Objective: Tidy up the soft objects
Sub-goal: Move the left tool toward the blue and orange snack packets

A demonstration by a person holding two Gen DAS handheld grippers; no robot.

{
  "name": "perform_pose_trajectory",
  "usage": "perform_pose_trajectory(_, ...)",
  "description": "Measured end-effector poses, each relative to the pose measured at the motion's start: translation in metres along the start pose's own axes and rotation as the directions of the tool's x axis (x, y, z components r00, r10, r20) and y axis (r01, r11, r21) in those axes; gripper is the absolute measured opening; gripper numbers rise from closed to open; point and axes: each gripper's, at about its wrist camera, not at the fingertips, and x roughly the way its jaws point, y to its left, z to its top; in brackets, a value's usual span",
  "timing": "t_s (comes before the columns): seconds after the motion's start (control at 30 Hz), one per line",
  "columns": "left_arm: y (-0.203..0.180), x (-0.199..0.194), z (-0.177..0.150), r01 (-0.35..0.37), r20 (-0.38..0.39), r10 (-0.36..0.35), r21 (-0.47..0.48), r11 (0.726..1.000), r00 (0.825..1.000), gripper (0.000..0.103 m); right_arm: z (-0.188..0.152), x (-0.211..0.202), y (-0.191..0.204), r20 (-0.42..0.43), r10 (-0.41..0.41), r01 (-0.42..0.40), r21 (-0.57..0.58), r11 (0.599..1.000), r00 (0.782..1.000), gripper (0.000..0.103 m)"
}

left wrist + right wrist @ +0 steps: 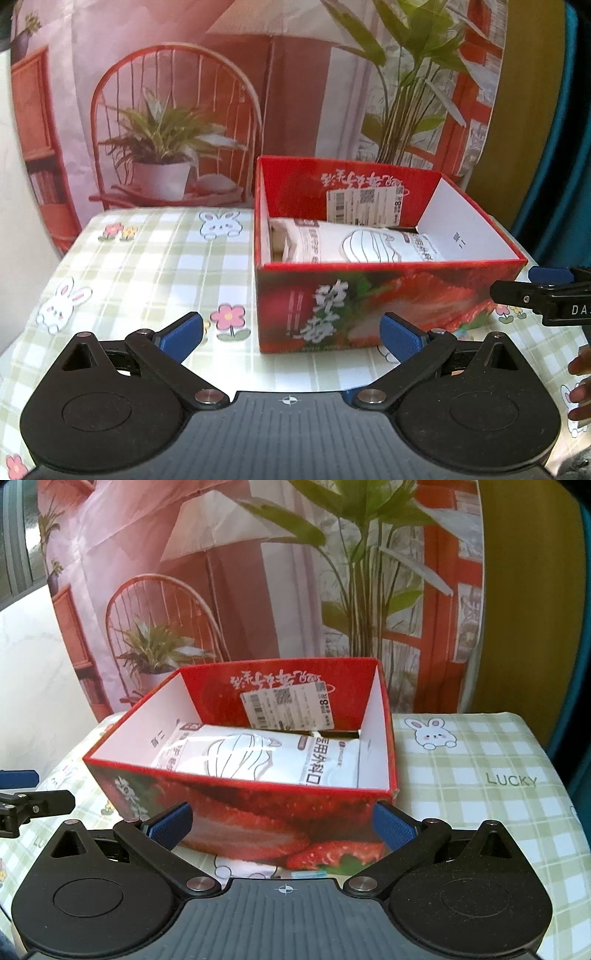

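One soft white plastic mask packet lies inside the red strawberry-printed cardboard box ahead of our wide-open, empty left gripper and right gripper, seemingly light and slippery, best pinched by an edge.

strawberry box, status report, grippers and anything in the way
Left gripper open, empty; right gripper open, empty. White mask pack lying inside strawberry box. Nothing blocking the box front.

"LUCKY" on tablecloth, "8" on box label
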Motion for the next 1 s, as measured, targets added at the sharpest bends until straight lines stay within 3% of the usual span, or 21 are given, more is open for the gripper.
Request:
perform_pose_trajectory(0.2,0.011,0.000,-0.018,0.002,-0.033,-0.004,-0.050,0.999,0.999,0.099,-0.009,0.000,-0.005,-0.013,-0.009,0.009,0.005,1.000,1.000,0.103)
perform_pose_trajectory(0.43,0.018,0.011,-0.029,0.061,-0.087,-0.072,-0.124,0.990,0.994,0.091,-0.023,0.006,-0.005,-0.083,-0.045,0.043,-0.025,0.999,0.995,0.103)
perform_pose_trajectory(0.73,0.022,0.022,-0.041,0.124,-0.140,-0.152,-0.194,0.973,0.978,0.083,-0.034,0.010,-0.002,-0.132,0.018,-0.018,0.000,1.000,0.991,0.103)
perform_pose_trajectory(1.0,0.018,0.004,-0.039,0.158,-0.129,-0.181,-0.166,0.973,0.975,0.083,-0.036,0.006,0.007,-0.145,0.053,-0.058,-0.030,0.998,0.988,0.102)
